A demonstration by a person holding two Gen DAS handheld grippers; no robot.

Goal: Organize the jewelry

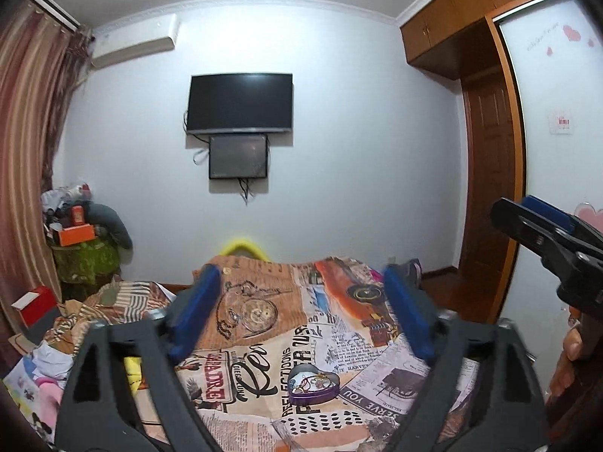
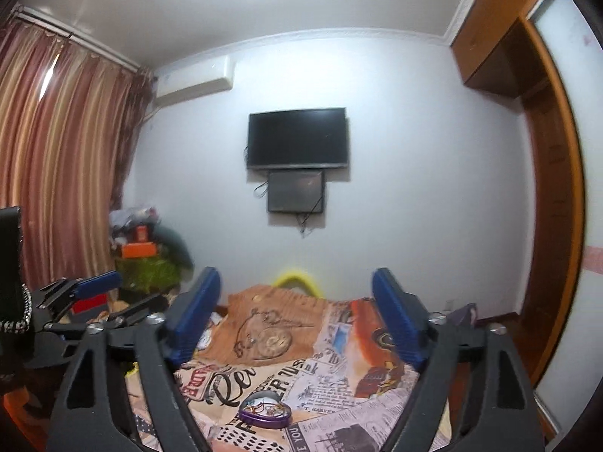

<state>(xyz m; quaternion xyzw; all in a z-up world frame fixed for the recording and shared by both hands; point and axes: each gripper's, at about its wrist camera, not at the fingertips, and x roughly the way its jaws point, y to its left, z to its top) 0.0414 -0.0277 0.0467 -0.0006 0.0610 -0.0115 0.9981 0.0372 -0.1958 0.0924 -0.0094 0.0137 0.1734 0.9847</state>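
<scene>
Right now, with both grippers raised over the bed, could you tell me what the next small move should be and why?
Probably lower the left gripper toward the purple heart-shaped box. Both the left and the right gripper are open and empty, well above the patterned bedspread. The box lies open with small jewelry pieces inside, nearly centred beneath the left fingers.

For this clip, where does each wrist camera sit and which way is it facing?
Left wrist: on the left gripper, facing along the bed toward the wall TV; its open blue fingers frame the view, and the right gripper enters at right.
Right wrist: on the right gripper, facing the same wall; open fingers in front, left gripper at left.
Shared: the purple heart-shaped tin holding jewelry, the newspaper-print bedspread, TV, air conditioner.
</scene>
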